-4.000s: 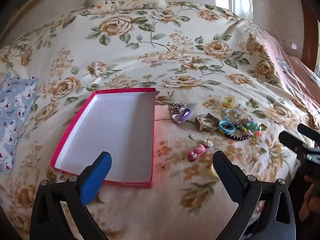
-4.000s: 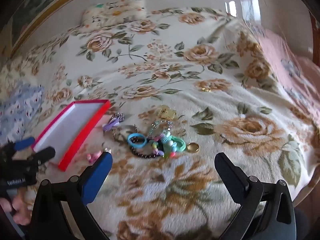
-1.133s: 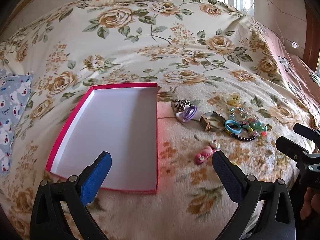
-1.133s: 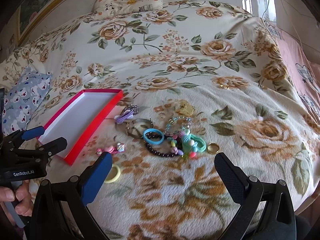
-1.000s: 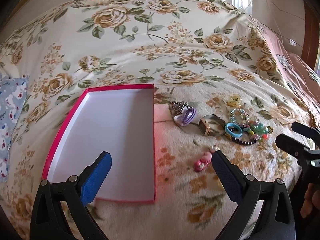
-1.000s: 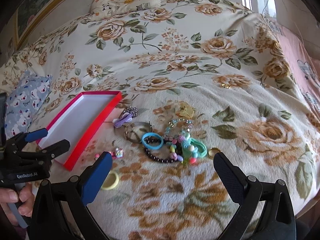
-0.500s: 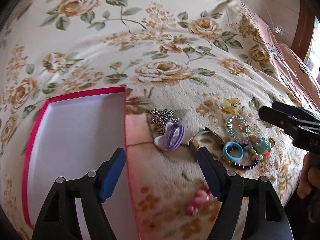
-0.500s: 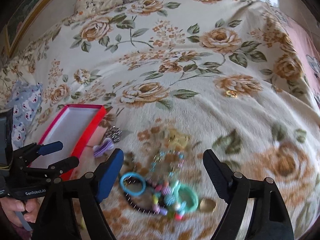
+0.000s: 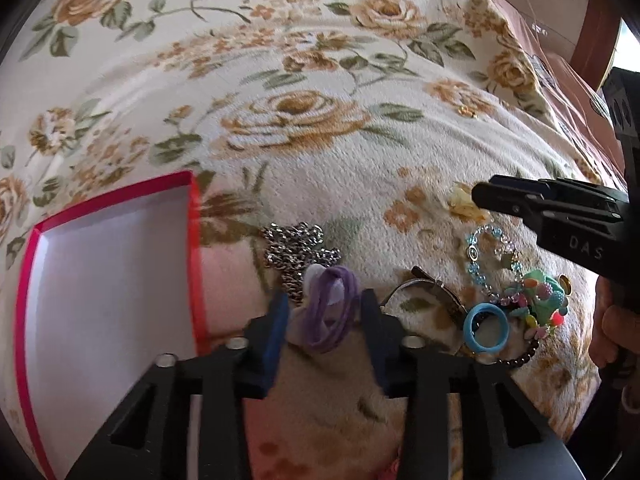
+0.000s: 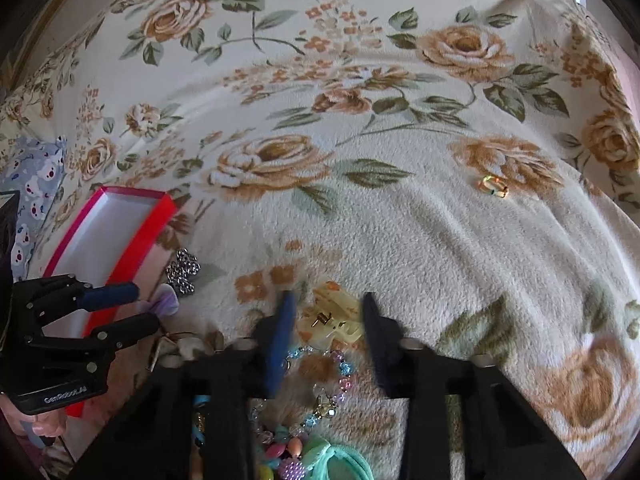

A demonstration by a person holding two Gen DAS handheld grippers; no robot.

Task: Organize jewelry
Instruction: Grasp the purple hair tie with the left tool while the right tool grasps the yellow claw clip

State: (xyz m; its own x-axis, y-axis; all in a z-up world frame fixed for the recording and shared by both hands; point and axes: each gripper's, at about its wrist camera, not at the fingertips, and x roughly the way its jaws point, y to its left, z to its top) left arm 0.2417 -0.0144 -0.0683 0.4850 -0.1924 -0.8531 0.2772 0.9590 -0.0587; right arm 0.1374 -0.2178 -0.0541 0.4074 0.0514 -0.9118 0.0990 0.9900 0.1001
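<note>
My left gripper (image 9: pixel 323 312) is open, its jaws on either side of a purple hair tie on a lilac clip (image 9: pixel 329 312), seen too in the right wrist view (image 10: pixel 166 303). A silver chain (image 9: pixel 298 250) lies just beyond it. The red box with a white inside (image 9: pixel 108 280) is at the left. My right gripper (image 10: pixel 326 316) is open, its jaws around a pale yellow hair claw (image 10: pixel 332 318). A blue ring (image 9: pixel 485 327), a bead bracelet (image 9: pixel 486 258) and a colourful bead pile (image 9: pixel 538 300) lie to the right.
All lies on a floral blanket (image 10: pixel 360 140) on a bed. A small gold ring (image 10: pixel 494 186) lies apart at the far right. A metal bangle (image 9: pixel 424 288) sits by the blue ring. A blue patterned pillow (image 10: pixel 34 176) is at the left.
Both grippers have come down and forward to the jewelry and narrowed. The left now flanks the purple hair tie, the right the yellow hair claw.
</note>
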